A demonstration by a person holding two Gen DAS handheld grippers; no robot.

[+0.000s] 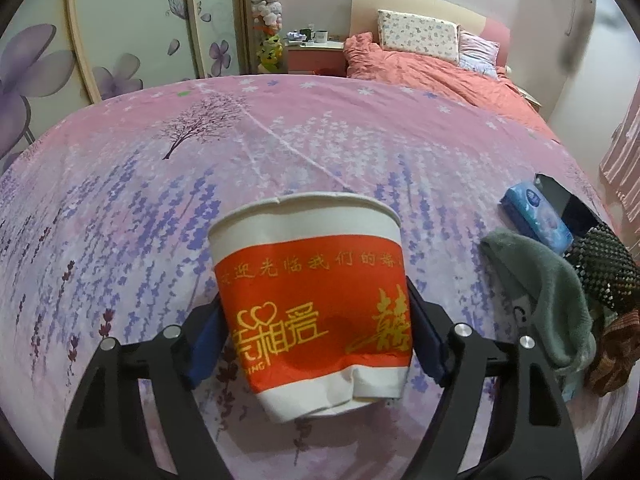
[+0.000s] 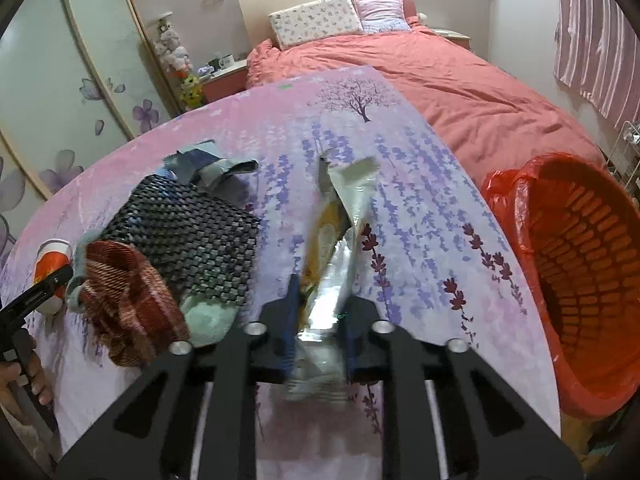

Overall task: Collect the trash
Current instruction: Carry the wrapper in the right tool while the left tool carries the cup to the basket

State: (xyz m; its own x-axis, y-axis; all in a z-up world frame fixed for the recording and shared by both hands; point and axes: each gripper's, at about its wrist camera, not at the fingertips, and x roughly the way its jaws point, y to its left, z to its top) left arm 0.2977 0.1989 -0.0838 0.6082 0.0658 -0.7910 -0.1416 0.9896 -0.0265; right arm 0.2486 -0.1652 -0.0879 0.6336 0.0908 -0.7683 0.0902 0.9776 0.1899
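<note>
While held over the lavender-print sheet (image 1: 280, 128) on the bed, left gripper (image 1: 314, 340) spread wide, both pads pressed on the sides of a dented red-and-white paper cup (image 1: 310, 300), upright and slightly tilted. Right gripper (image 2: 318, 320) nearly closed, clamped on a crumpled silver and yellow wrapper (image 2: 340, 208) reaching forward over the sheet. Just left of it, a black woven mat (image 2: 188, 240), a brown plaid cloth (image 2: 124, 292), a green towel (image 2: 208, 320). At the right edge, a red-lined bin (image 2: 592, 280), mouth facing the camera.
</note>
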